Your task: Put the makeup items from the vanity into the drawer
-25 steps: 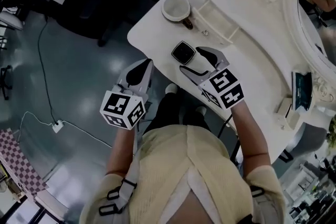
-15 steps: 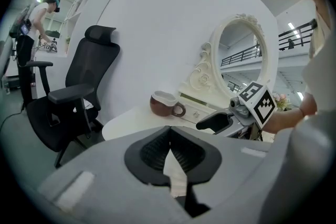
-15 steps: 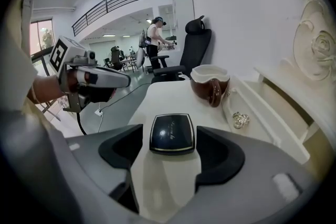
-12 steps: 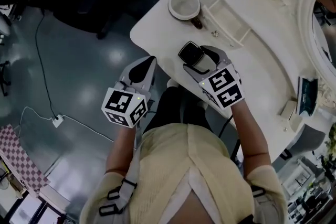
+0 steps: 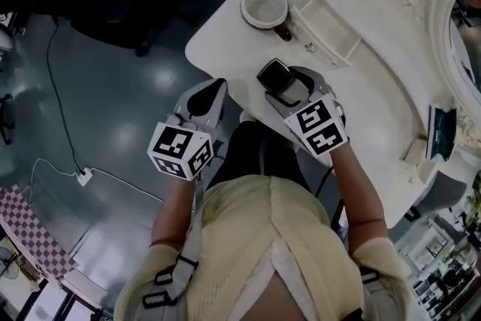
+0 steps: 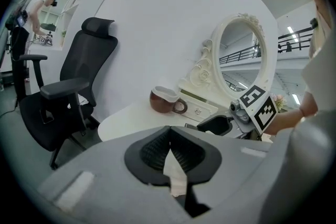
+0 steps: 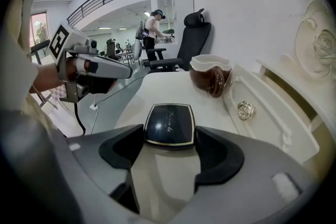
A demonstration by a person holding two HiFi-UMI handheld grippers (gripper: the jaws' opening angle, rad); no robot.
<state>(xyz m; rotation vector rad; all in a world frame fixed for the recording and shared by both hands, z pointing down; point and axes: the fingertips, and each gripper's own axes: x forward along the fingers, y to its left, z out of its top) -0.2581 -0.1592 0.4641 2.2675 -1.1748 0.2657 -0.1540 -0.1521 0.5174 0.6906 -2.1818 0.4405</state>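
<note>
Right gripper view, jaws clasp compact (image 7: 169, 124) (black)

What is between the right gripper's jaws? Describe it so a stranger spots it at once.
On the white vanity, start at the brown mug by the rounded end and come toward the front edge. A black compact lies flat between the right gripper's jaws. Unlike the round mug and white drawer, it is a glossy dark square.
</note>
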